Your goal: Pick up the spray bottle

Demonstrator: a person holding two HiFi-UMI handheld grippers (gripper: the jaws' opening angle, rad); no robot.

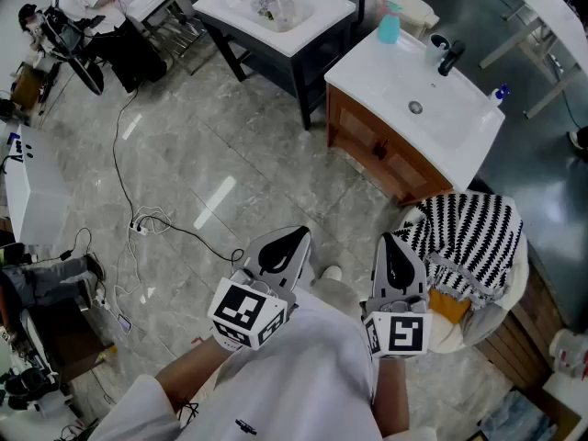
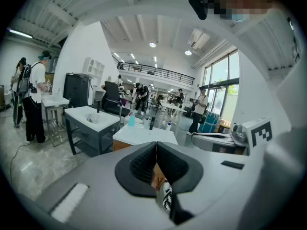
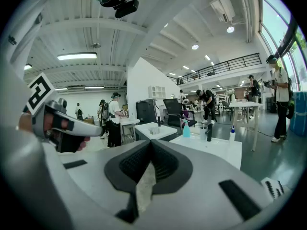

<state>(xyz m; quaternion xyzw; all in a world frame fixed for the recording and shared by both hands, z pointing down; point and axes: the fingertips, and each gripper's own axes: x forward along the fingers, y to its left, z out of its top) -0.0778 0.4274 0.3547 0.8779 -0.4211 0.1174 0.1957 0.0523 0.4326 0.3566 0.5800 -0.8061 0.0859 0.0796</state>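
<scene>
Near the person's body, the left gripper [image 1: 292, 239] and right gripper [image 1: 390, 244] hang with jaws closed on nothing, probably because the approach has not begun. One spray bottle [image 1: 390, 24] stands upright on the nearer counter's [image 1: 459, 127] far corner, well apart from both; a second counter [image 1: 326, 7] stands beyond.

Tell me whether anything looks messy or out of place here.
A loose cable trails across the floor, a trip risk, and a striped cloth lies heaped beside the vanity. The spray bottle stands upright on it.
</scene>
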